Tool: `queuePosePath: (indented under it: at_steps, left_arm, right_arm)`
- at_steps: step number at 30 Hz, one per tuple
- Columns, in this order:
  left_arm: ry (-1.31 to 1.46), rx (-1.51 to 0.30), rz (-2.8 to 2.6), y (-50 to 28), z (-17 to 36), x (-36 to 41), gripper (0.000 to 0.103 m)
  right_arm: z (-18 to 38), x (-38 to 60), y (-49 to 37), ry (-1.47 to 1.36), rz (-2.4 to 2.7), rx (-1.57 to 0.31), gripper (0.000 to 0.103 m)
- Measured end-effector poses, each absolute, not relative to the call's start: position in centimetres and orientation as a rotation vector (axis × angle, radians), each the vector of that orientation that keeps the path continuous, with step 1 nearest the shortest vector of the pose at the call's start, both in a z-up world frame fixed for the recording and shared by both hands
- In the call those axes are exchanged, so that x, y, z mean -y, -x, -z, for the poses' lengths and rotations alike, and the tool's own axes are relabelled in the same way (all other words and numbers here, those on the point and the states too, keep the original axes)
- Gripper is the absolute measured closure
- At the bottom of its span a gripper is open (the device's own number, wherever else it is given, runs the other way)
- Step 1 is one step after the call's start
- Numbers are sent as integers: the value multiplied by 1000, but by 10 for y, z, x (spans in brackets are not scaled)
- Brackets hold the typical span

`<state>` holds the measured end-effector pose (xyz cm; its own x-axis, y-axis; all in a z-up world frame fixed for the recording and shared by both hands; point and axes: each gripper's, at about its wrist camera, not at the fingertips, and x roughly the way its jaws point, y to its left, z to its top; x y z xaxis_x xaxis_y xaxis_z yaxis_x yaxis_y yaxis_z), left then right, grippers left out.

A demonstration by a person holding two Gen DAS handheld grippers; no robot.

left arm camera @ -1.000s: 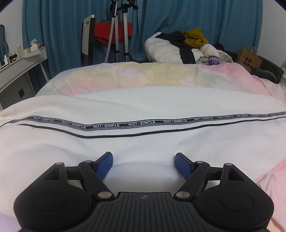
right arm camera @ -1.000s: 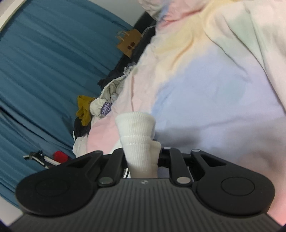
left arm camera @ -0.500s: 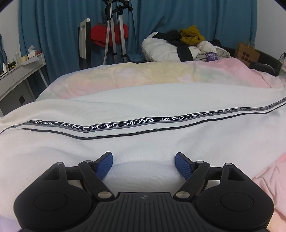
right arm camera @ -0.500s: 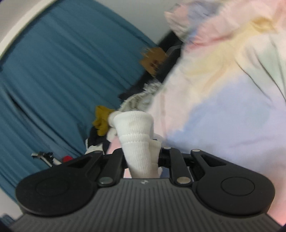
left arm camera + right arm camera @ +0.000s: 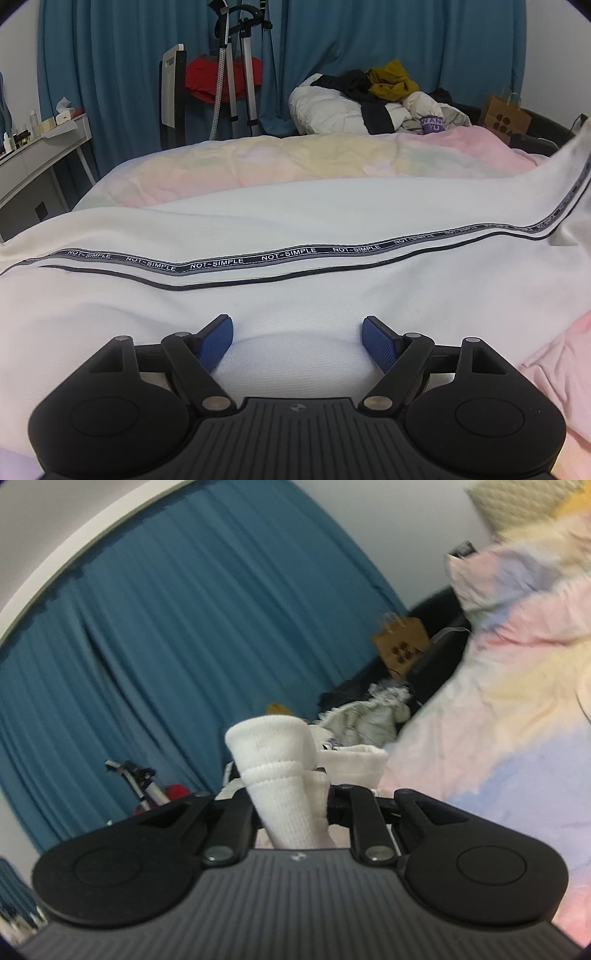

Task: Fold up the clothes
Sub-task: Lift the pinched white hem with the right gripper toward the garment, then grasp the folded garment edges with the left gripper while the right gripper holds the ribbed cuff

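The bed [image 5: 155,173], covered by a pastel quilt [image 5: 332,158] (pink, yellow and pale green patches), carries a white garment [image 5: 295,236] with a black "NOT-SIMPLE" tape stripe spread across its near part, and a heap of clothes [image 5: 373,99] at its far end.

Matt ribbed knit white garment [image 5: 295,229] bears woven tape; the tool [image 5: 297,345] is matt black plastic.

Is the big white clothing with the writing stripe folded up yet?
Not yet. The white garment lies mostly spread across the bed; its right end rises off-frame.
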<state>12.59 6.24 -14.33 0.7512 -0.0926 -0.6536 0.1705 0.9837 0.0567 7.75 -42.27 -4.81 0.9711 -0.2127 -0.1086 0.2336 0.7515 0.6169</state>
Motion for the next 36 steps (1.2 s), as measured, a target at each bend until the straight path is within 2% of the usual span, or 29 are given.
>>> queuePosePath:
  at_steps: [8,13,17,20,26,29,32,36]
  left_arm:
    - [-46,-710,151,-127,134,-71,24]
    - [111,-696,101,-123,108,-104,24]
    - [302,-603,20,-109,78,-154,23]
    - [439,-545,-13,-99,64,-190,23]
    - [589,-589,72,-101,68,-216,21]
    - [605,-635,167,-108,77,-209,21]
    - [578,-662,246,-119,86,-194,21]
    - [547,-704,315,-134,101,-169,21]
  right_arm:
    - [2,340,-77,-509,106,-20,87]
    - [-2,251,-75,-268,-14,-33,87]
    - [34,173,-71,-46,-142,-95,87]
    - [83,117,-70,142,-250,-197,87]
    - [179,30,-53,537,-352,-382,86]
    - [170,43,-43,507,-388,-399,84]
    - [161,56,-32,476,-424,-415,78]
    - [149,73,-18,435,-471,-436,55]
